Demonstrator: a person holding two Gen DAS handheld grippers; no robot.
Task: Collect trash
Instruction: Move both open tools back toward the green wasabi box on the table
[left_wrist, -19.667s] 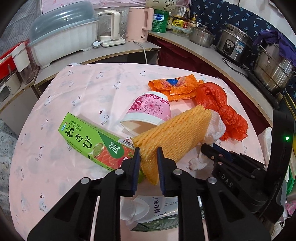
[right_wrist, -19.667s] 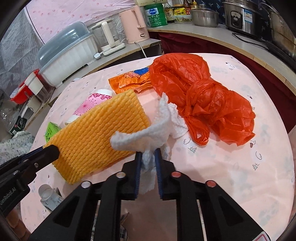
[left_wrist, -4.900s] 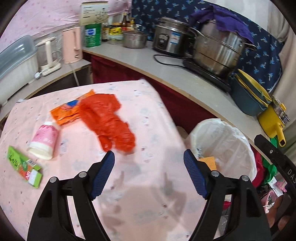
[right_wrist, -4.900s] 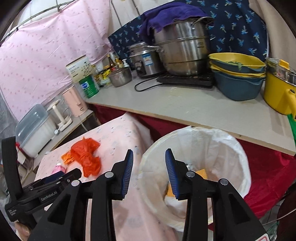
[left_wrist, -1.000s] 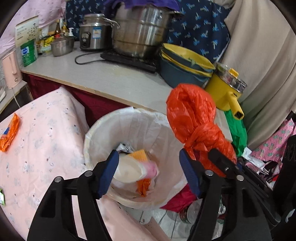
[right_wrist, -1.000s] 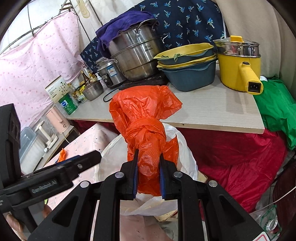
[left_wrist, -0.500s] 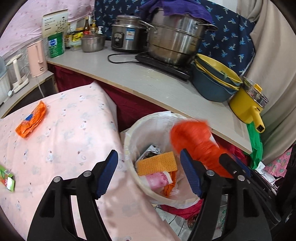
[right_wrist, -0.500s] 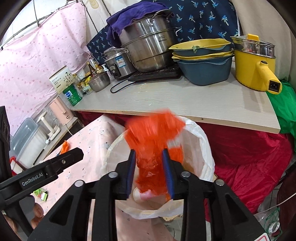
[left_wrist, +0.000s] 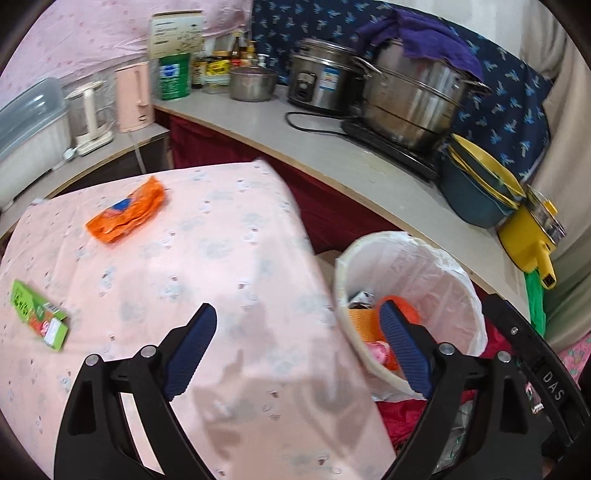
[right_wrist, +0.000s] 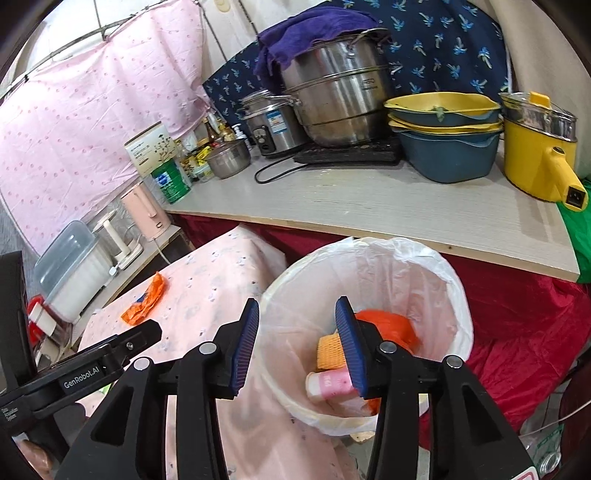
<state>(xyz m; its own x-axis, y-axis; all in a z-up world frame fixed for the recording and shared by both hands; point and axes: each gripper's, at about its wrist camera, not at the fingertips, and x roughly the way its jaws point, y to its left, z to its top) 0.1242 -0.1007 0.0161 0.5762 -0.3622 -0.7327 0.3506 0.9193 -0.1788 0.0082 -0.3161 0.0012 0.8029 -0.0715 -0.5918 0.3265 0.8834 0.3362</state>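
Crumpled orange plastic bag (right_wrist: 388, 325), clamped in the right tool (right_wrist: 295, 345) a second ago, now lies inside the white-lined round trash bin (right_wrist: 439, 269), on top of the yellow foam net sleeve (right_wrist: 328, 350) and the pink-printed paper cup (right_wrist: 330, 384) already dropped there. Right tool jaws are opening, nothing between them, hanging just above the bin's near rim. Left tool (left_wrist: 295, 350) has swung away from the bin back over the pink patterned cloth on the bench (left_wrist: 221, 258); its jaws are opening too, wide and empty. That drop looks finished, so judging by what is left the task is partly done: two pieces remain on the bench. The flat orange snack wrapper (left_wrist: 127, 210) lies far ahead of the left tool, toward the far-left side of the cloth; the green printed cardboard box (left_wrist: 38, 314) sits at the left edge, well apart from both tools. Left tool is nearer to both.
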